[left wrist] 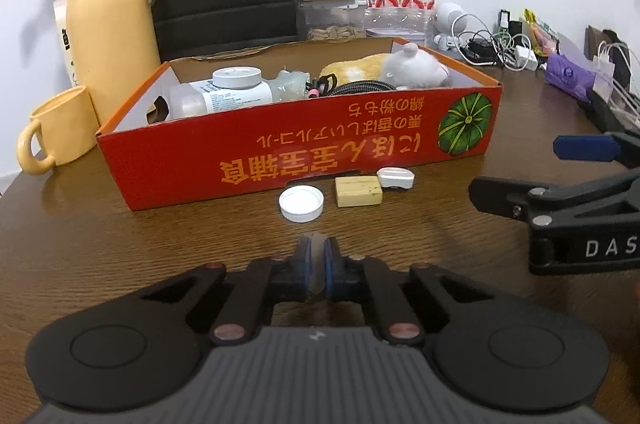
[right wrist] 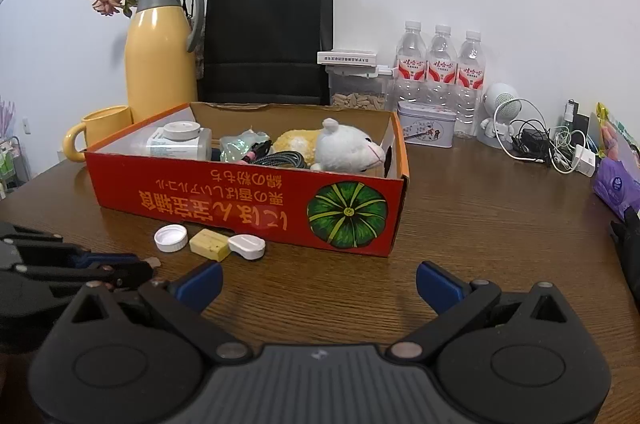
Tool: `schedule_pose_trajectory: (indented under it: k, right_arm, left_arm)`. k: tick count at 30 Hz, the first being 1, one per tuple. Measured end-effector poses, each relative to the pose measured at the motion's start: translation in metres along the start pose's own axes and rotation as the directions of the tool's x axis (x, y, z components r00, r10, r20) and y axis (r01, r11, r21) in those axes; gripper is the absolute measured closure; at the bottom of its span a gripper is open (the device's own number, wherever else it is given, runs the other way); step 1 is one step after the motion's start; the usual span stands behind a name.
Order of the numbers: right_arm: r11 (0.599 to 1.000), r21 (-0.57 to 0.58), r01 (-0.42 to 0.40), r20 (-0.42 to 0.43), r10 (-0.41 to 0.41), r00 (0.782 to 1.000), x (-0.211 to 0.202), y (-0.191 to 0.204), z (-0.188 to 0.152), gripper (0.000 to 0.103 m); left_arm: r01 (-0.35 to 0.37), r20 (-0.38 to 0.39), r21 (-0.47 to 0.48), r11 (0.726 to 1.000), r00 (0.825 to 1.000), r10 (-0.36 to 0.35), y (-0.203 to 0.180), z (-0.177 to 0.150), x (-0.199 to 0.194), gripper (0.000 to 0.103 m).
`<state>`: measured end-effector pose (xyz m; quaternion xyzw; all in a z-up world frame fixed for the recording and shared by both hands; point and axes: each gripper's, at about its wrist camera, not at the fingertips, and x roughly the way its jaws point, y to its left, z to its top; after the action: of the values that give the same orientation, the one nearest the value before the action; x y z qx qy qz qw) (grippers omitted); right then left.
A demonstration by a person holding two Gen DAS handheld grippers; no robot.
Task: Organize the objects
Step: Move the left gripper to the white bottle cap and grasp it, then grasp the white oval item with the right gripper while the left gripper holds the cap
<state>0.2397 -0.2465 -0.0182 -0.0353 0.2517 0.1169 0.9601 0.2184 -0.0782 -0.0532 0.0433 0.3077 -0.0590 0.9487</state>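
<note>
A red cardboard box [left wrist: 304,148] [right wrist: 240,200] stands on the wooden table and holds a white bottle [left wrist: 232,92], a plush toy [right wrist: 344,148], a cable and a wrapped item. In front of it lie a white cap [left wrist: 301,203] [right wrist: 171,238], a yellow block [left wrist: 359,191] [right wrist: 210,244] and a white oval case [left wrist: 396,178] [right wrist: 247,246]. My left gripper [left wrist: 317,266] is shut on a thin flat greyish piece, just short of the cap. My right gripper [right wrist: 319,284] is open and empty, to the right of the left one.
A yellow jug [right wrist: 160,60], yellow mug [left wrist: 56,130], black bag [right wrist: 266,36] and dried flowers stand behind the box. Water bottles [right wrist: 440,64], a tin [right wrist: 426,128], a small speaker, tangled cables [right wrist: 536,140] and a purple pack [right wrist: 616,184] lie at the back right.
</note>
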Motion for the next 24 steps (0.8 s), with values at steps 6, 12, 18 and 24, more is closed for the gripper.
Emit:
schedule_pose_trajectory:
  k: [6, 12, 18, 24]
  right_arm:
    - [1.000, -0.001, 0.001, -0.007, -0.001, 1.000, 0.001, 0.000, 0.000, 0.000]
    - [1.000, -0.009, 0.004, -0.028, -0.004, 1.000, 0.007, 0.001, -0.001, 0.000]
    - [1.000, -0.015, 0.005, -0.037, -0.006, 0.999, 0.011, 0.002, -0.002, 0.000]
    - [0.999, -0.023, -0.025, -0.017, 0.024, 1.000, 0.015, 0.005, 0.000, 0.007]
  left_arm:
    - [-0.001, 0.043, -0.030, 1.000, 0.999, 0.003, 0.003, 0.003, -0.007, 0.096]
    - [-0.008, 0.103, -0.076, 0.997, 0.995, 0.015, 0.012, 0.010, -0.018, 0.096]
    - [-0.011, 0.143, -0.126, 0.992, 0.989, 0.029, 0.026, 0.015, -0.026, 0.096]
    - [-0.017, 0.172, -0.156, 0.988, 0.984, 0.044, 0.033, 0.020, -0.031, 0.096]
